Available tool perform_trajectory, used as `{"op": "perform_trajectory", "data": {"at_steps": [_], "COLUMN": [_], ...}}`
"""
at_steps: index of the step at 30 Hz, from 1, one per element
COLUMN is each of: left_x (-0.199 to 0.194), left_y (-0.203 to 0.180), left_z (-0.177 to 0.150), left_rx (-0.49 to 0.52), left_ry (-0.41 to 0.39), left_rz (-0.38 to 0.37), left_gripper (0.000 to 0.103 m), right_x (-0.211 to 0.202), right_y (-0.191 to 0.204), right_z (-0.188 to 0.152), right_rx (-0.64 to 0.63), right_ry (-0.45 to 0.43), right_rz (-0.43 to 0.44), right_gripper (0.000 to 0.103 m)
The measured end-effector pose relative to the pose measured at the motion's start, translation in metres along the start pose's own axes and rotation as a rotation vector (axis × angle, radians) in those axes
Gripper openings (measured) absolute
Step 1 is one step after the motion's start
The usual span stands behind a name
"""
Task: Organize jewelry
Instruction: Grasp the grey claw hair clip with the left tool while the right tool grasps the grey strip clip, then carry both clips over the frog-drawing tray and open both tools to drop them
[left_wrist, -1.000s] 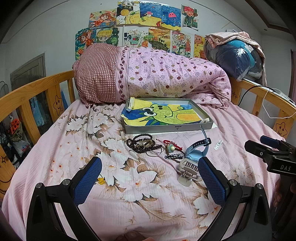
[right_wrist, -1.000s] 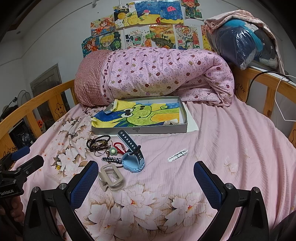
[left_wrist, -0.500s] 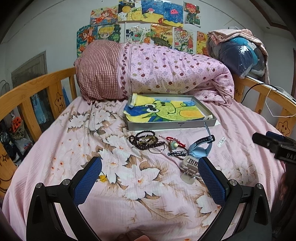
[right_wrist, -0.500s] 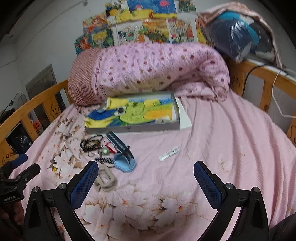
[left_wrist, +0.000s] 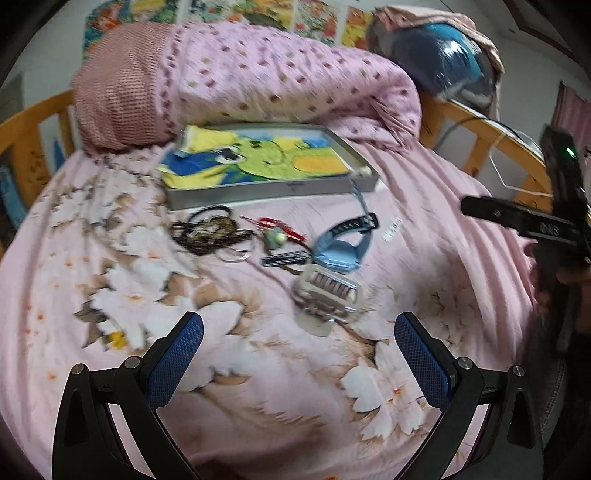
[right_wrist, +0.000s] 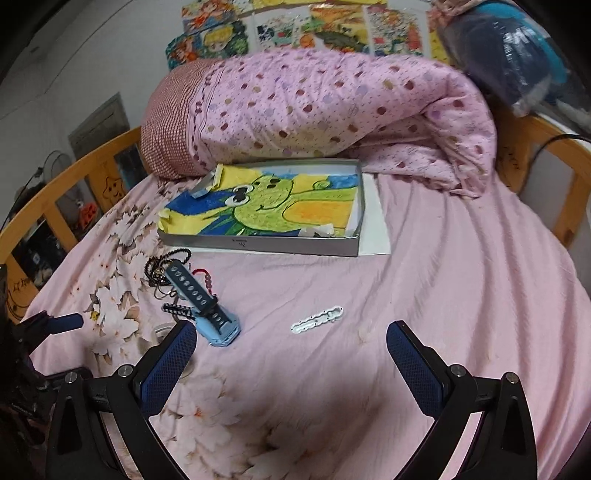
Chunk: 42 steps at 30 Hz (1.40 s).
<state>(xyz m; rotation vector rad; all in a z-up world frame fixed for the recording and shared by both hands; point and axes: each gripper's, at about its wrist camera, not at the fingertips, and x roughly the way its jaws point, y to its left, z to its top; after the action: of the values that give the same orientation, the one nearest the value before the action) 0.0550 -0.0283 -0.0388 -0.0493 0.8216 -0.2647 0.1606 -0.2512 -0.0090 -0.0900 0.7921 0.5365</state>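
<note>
**Both tongs released, closing on the loose pieces**

The jewelry lies scattered on the pink bedsheet (right_wrist: 461, 295), none of it yet in the grey tray (right_wrist: 258, 244) behind it at mid-frame. A white clasp strip (right_wrist: 317, 319) sits alone just ahead of the right gripper (right_wrist: 291, 354), whose jaws are spread and empty. In the left view, the bead tangle (left_wrist: 207, 232), blue watch (left_wrist: 341, 253) and pale watch (left_wrist: 327, 295) cluster at centre; the left gripper (left_wrist: 299, 347) is likewise spread, holding nothing.

This looks like the approach before a first pick. The thin strip likely needs a low, flat pinch. Open sheet fills the right; the rolled duvet (right_wrist: 332, 110) blocks the tray's far side.
</note>
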Motion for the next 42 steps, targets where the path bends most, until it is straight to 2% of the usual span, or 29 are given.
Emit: {"op": "perform_trajectory", "data": {"at_steps": [7, 12, 22, 23, 25, 27, 29, 33, 36, 42], "left_x": [0.032, 0.053, 0.082, 0.085, 0.092, 0.099, 0.101, 0.100, 0.100, 0.095], "left_y": [-0.014, -0.013, -0.014, -0.014, -0.014, -0.011, -0.007, -0.011, -0.015, -0.019], "left_z": [0.003, 0.007, 0.011, 0.011, 0.010, 0.009, 0.007, 0.006, 0.005, 0.005], "left_rx": [0.099, 0.109, 0.170, 0.179, 0.174, 0.146, 0.115, 0.135, 0.150, 0.147], "left_ry": [0.052, 0.069, 0.101, 0.107, 0.127, 0.146, 0.141, 0.130, 0.124, 0.103], "left_rz": [-0.056, -0.056, -0.062, -0.057, -0.053, -0.044, -0.048, -0.023, -0.004, 0.018], "left_gripper": [0.101, 0.094, 0.093, 0.090, 0.071, 0.061, 0.061, 0.061, 0.061, 0.061], "right_x": [0.040, 0.067, 0.102, 0.104, 0.111, 0.112, 0.112, 0.113, 0.112, 0.103], "right_y": [-0.012, -0.028, -0.044, -0.044, -0.045, -0.043, -0.038, -0.030, -0.028, -0.017], "right_z": [0.007, 0.009, 0.007, 0.007, 0.004, 0.000, -0.002, -0.007, -0.009, -0.011], "right_rx": [-0.050, -0.054, -0.077, -0.079, -0.078, -0.091, -0.127, -0.176, -0.184, -0.176], "right_ry": [0.044, 0.076, 0.127, 0.133, 0.163, 0.185, 0.190, 0.197, 0.195, 0.196], "right_rz": [0.075, 0.100, 0.142, 0.143, 0.152, 0.159, 0.144, 0.105, 0.083, 0.120], "right_gripper": [0.101, 0.087, 0.071, 0.067, 0.064, 0.064, 0.064, 0.063, 0.057, 0.057]}}
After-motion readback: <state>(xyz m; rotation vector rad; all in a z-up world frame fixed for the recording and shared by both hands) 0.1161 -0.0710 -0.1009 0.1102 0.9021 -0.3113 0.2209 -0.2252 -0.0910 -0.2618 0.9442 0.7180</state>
